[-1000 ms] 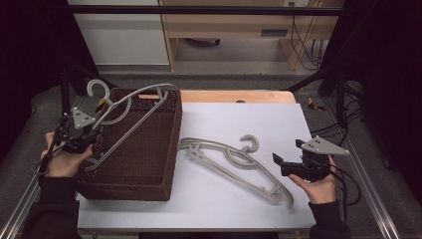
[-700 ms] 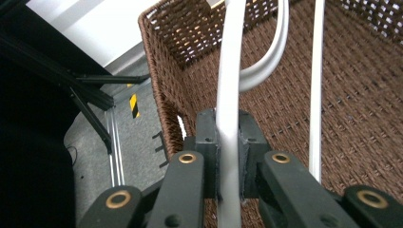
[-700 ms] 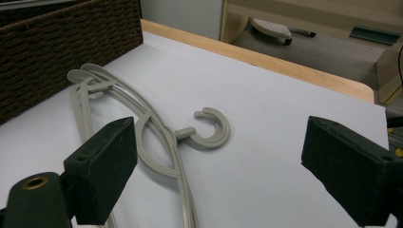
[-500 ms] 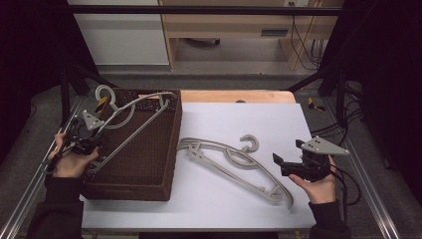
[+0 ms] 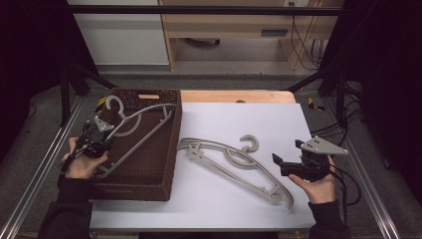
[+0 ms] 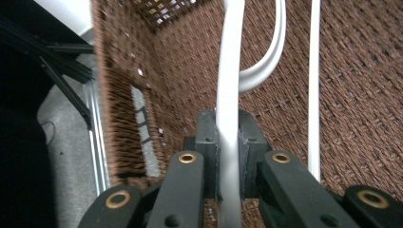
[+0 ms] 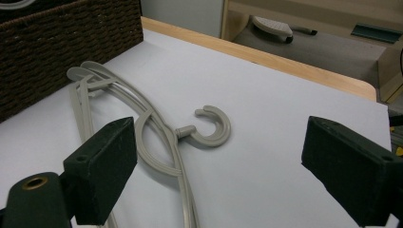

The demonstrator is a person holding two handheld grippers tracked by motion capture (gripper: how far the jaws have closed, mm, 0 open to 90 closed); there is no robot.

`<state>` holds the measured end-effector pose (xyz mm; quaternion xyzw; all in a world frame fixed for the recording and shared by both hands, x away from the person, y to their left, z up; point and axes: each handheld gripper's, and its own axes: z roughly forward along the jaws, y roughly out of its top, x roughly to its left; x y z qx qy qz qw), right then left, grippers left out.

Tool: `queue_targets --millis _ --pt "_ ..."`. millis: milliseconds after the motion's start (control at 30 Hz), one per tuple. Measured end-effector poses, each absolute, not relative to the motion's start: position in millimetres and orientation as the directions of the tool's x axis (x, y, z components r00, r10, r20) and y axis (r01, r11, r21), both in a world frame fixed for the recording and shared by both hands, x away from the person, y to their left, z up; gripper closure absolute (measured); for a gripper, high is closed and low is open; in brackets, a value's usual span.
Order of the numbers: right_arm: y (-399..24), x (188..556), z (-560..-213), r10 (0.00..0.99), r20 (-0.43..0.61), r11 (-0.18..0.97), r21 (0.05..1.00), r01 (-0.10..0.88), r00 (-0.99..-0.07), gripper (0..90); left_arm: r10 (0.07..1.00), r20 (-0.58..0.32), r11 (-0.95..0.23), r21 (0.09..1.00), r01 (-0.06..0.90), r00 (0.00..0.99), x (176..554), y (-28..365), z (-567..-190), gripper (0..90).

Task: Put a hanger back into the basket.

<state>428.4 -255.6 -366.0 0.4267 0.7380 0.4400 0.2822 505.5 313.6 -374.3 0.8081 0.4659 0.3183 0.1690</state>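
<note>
A pale hanger (image 5: 144, 127) lies slanted inside the brown wicker basket (image 5: 134, 191) at the table's left, its hook (image 5: 115, 103) sticking up over the back left rim. My left gripper (image 5: 99, 145) is shut on one arm of it at the basket's left side. In the left gripper view the pads clamp the white hanger arm (image 6: 230, 71) just above the woven basket floor (image 6: 361, 95). A second grey hanger (image 5: 234, 164) lies flat on the white table. My right gripper (image 5: 286, 154) is open to its right, low over the table, and its jaws frame that grey hanger (image 7: 157, 142) with its hook (image 7: 214, 126).
The white table top (image 5: 239, 119) ends at a wooden strip (image 5: 234, 96) at the back. Metal rails (image 5: 45, 174) run along both sides. Cables (image 5: 348, 184) trail off the right edge. A cabinet and shelf stand beyond the table.
The left hand has gone down and the hanger in it has sunk from tilted above the basket to lying inside it. The right hand and the grey hanger have not moved.
</note>
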Motion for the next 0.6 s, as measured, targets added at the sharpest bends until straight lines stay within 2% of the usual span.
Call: queue_targets --millis 67,333,433,600 --pt "-255.6 428.6 -366.0 0.878 -0.042 0.249 0.89 0.381 -0.477 11.6 0.856 0.357 -0.516 0.543 0.662 0.375 508.1 312.9 -380.3 81.8" --pt "-254.7 428.7 -366.4 0.877 -0.042 0.251 0.89 0.382 -0.478 11.6 0.871 0.32 -0.492 0.531 0.69 0.374 512.5 315.4 -384.3 81.0" --pt "-254.7 428.7 -366.3 0.877 -0.043 0.251 0.89 0.382 -0.478 11.6 0.874 0.322 -0.486 0.543 0.685 0.365 512.5 316.7 -383.4 76.1" --pt "-255.5 428.5 -365.8 0.878 -0.042 0.249 0.891 0.38 -0.476 11.6 0.895 0.294 -0.446 0.627 0.639 0.336 504.5 320.6 -370.2 64.1"
